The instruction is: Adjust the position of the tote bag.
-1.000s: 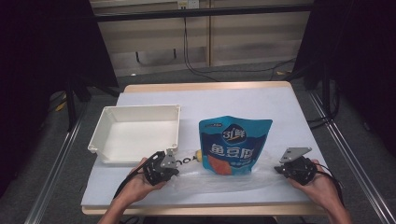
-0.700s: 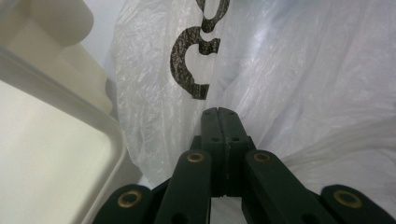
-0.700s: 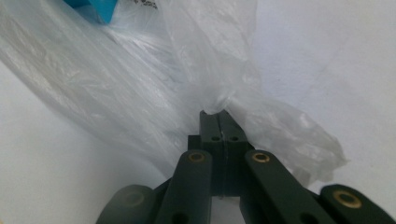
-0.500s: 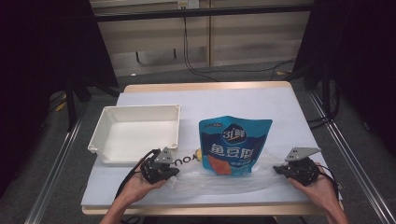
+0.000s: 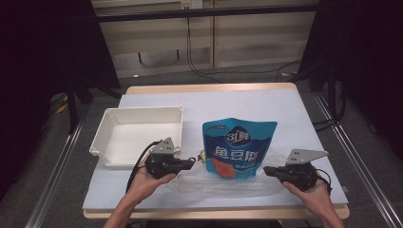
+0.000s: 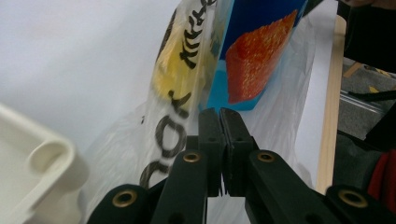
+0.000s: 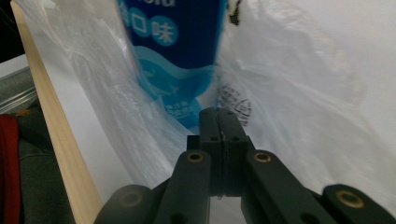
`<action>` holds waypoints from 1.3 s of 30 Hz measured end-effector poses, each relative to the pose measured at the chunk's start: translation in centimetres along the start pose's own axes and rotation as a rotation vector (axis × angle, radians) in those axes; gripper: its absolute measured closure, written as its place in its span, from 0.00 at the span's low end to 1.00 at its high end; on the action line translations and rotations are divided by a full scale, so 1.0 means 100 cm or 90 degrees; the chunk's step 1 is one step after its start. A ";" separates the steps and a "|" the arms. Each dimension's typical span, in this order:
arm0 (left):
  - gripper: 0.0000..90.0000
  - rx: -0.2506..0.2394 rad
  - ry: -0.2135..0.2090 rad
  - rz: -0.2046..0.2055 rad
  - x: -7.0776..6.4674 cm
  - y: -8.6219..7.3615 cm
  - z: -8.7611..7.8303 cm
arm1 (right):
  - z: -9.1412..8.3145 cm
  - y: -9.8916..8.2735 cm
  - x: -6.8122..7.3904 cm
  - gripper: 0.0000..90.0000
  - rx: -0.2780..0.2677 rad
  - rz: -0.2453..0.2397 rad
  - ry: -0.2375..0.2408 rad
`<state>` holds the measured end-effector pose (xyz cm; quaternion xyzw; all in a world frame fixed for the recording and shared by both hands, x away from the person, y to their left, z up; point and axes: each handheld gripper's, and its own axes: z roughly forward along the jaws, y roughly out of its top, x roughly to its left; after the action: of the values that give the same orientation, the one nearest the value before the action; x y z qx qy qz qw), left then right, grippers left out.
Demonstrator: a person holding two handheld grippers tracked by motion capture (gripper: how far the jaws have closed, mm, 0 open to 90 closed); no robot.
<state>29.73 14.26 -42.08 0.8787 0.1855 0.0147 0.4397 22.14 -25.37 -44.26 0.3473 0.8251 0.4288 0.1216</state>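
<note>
Clear plastic bag (image 5: 223,183) lies along near edge of table (image 5: 285,102), stretched between both grippers; film is see-through & hard to trace from high view, its outline mostly lost against the white top.

Far left: white tray (image 5: 138,133) sits on table, just beside left gripper; in left gripper view it's cut off at the frame corner, rim only (image 6: 39,163).

Left gripper (image 5: 190,164) points right toward bag's left end. Left gripper view (image 6: 219,114): jaws together, pinched on the bag film, w/ film bunched round the tips. Black lettering on the film, too close & cropped to read. Yellow item (image 6: 175,70) inside bag, partly hidden behind that print; in high view just a small yellow speck (image 5: 202,155) beside the pouch.

Centre: blue snack pouch (image 5: 239,147) stands upright, lower part inside bag; top edge clear of film. Orange picture panel on its front (image 6: 257,56).

Right gripper (image 5: 267,171) points left at bag's right end. Right gripper view (image 7: 219,112): jaws pressed together on the film; pouch (image 7: 173,51) rises right behind tips, top cut off by frame. Wood table edge (image 7: 56,135) runs at left.
</note>
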 end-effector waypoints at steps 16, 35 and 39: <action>0.96 0.121 -0.004 0.022 -0.008 -0.025 0.054 | 0.038 -0.022 0.025 1.00 0.073 -0.011 -0.010; 0.93 0.101 -0.031 0.007 -0.012 -0.030 0.053 | 0.023 -0.033 0.043 1.00 0.082 -0.043 0.034; 0.91 0.114 -0.043 0.030 -0.014 -0.032 0.049 | 0.022 -0.031 0.039 0.95 0.058 -0.027 0.029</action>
<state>28.42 11.73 -47.39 0.9186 0.1507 -0.0214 0.3647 18.97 -22.59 -47.68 0.3248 0.8535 0.3961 0.0961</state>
